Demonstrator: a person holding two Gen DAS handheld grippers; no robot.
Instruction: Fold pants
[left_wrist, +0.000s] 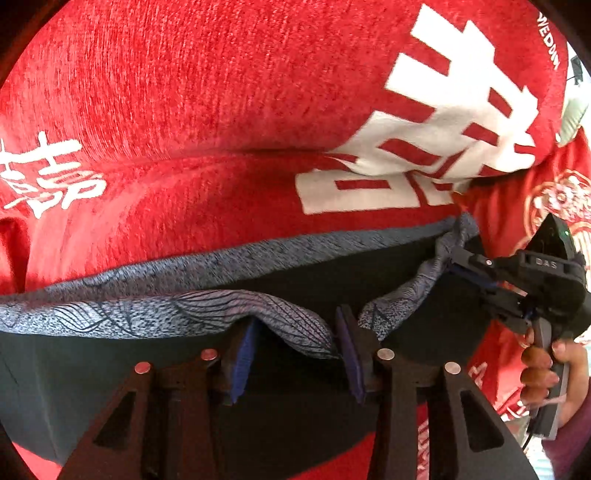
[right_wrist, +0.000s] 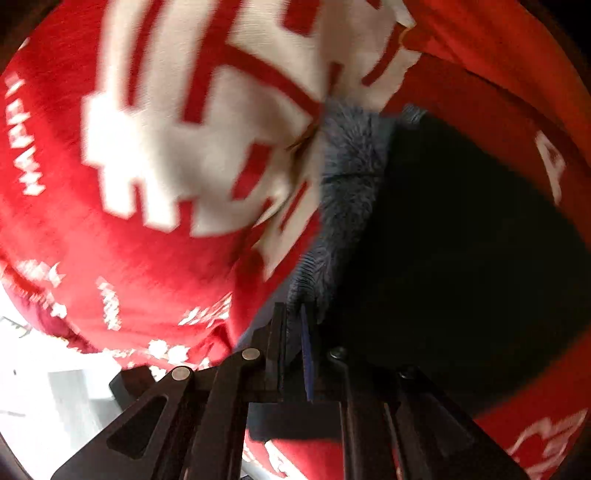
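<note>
Right gripper (right_wrist: 293, 325) pinches grey waistband (left_wrist: 155, 314); left gripper (left_wrist: 295, 354) spread around it; pants (left_wrist: 258, 424) unfolded on red blanket (left_wrist: 184, 92).

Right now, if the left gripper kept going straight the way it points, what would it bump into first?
Probably the grey patterned waistband of the dark pants, already draped between the left gripper fingers. Past it lies the red blanket, though depth is hard to judge.
</note>
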